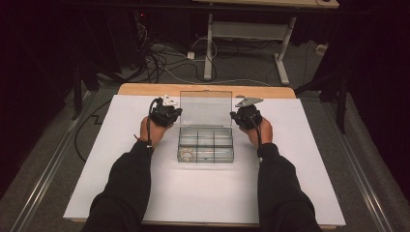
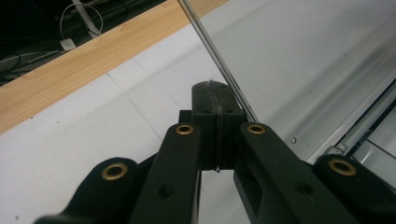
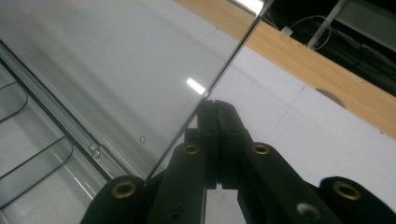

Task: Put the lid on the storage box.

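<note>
Nearest the high camera: two dark long sleeves [image 1: 126, 193], coming in from the bottom edge over a white sheet-covered table top [image 1: 203, 193]. No brand, label or readable writing anywhere.

Further in, at the sheet's middle: clear plastic compartment box [image 1: 206, 145], rectangular, split by thin see-through dividers into small cells, with a pale ring-shaped item [image 1: 186, 154] lying in the near-left cell. Standing up from the box's far edge: clear hinged lid [image 1: 205, 108], raised roughly upright, glossy, catching a small bright reflection.

At the lid's left edge: black left gripper [image 1: 170, 114], jaws pressed fully together with nothing between them, tip touching or just beside the lid's thin edge in the left gripper view [image 2: 215, 91]. At the lid's right edge: black right gripper [image 1: 241, 116], jaws likewise closed tight on nothing, tip right against the lid's edge in the right gripper view [image 3: 215, 106]. Grey three-cornered plate on top of each.

Beyond: bare light wooden table rim [image 1: 145, 89], then tangled cables [image 1: 159, 60] on grey floor and a white desk frame [image 1: 241, 34].
</note>
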`<state>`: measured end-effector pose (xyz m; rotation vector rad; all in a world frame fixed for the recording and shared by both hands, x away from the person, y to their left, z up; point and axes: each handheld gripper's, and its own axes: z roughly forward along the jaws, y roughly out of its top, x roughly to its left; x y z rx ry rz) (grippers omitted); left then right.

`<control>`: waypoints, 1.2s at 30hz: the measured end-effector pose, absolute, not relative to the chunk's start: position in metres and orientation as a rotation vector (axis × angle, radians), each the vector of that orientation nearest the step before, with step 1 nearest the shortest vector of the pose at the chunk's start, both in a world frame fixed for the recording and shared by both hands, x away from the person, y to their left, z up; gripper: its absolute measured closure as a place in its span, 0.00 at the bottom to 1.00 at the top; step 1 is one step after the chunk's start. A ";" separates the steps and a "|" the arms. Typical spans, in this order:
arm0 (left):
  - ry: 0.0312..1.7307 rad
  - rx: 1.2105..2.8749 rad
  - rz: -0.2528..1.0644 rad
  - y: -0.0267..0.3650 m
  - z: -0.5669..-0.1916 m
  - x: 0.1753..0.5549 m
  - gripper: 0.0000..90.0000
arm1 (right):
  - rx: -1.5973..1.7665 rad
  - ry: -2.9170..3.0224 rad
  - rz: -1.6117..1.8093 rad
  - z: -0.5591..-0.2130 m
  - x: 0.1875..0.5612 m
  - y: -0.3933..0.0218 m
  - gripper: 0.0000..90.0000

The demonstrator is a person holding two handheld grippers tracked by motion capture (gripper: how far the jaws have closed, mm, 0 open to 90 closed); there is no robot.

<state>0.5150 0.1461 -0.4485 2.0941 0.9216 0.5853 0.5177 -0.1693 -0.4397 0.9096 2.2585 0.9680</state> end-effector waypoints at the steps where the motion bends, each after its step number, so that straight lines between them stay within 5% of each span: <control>1: 0.918 2.097 0.587 0.146 -0.447 0.515 0.97 | 0.903 2.251 0.970 -0.438 0.517 -0.170 1.00; 36: 0.855 2.123 0.739 0.138 -0.416 0.499 0.97 | 0.843 2.089 1.003 -0.401 0.495 -0.161 1.00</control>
